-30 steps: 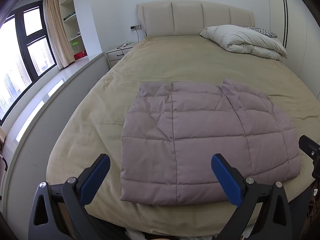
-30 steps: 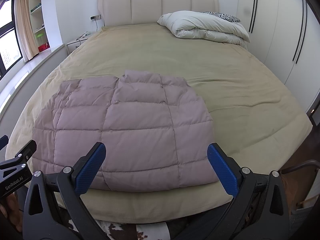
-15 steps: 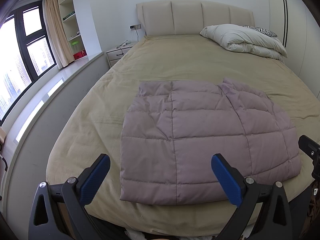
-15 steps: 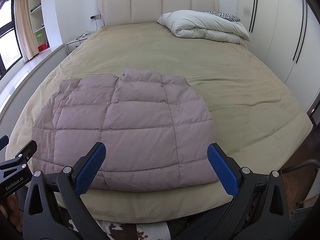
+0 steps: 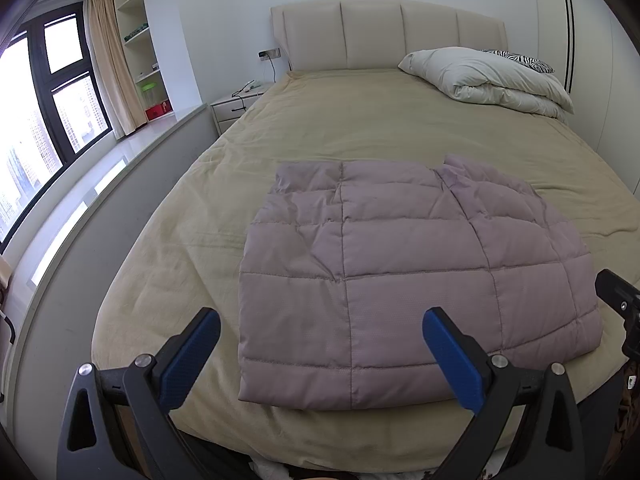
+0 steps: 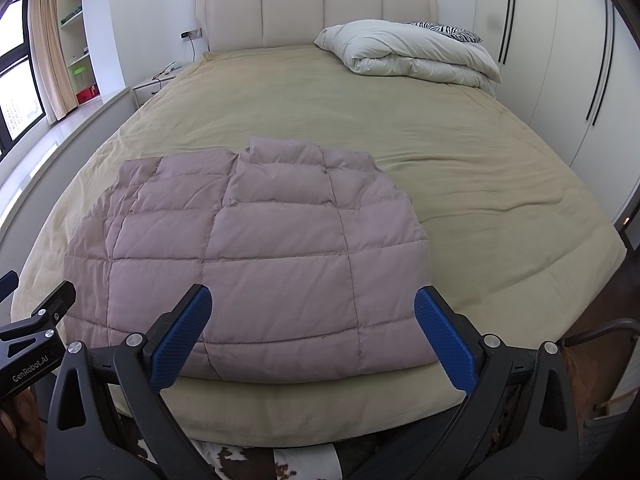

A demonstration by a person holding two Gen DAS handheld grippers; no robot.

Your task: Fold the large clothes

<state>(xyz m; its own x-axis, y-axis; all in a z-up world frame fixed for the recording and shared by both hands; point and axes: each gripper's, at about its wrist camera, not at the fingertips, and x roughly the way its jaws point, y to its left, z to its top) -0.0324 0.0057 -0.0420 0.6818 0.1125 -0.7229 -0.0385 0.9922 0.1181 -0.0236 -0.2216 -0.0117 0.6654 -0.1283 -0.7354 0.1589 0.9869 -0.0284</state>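
My left gripper (image 5: 320, 356) and right gripper (image 6: 312, 336) are both wide open, holding nothing; the folded mauve down jacket (image 5: 400, 280) lies at 12 o'clock on the bed (image 5: 360, 120).

Foot of the bed (image 5: 280, 436) drops out of sight behind the left gripper (image 5: 320, 354), its arms cut off by the bottom edge. Right gripper (image 6: 312, 330), same story, and it covers the near right corner of the jacket (image 6: 256, 264). The jacket's underside is hidden. The striped pillow (image 6: 444, 30) peeks from behind the duvet (image 6: 408, 54), mostly covered. Shelf (image 5: 138, 36) items too small to tell. Patterned fabric (image 6: 240, 460) below the bed, cut off.
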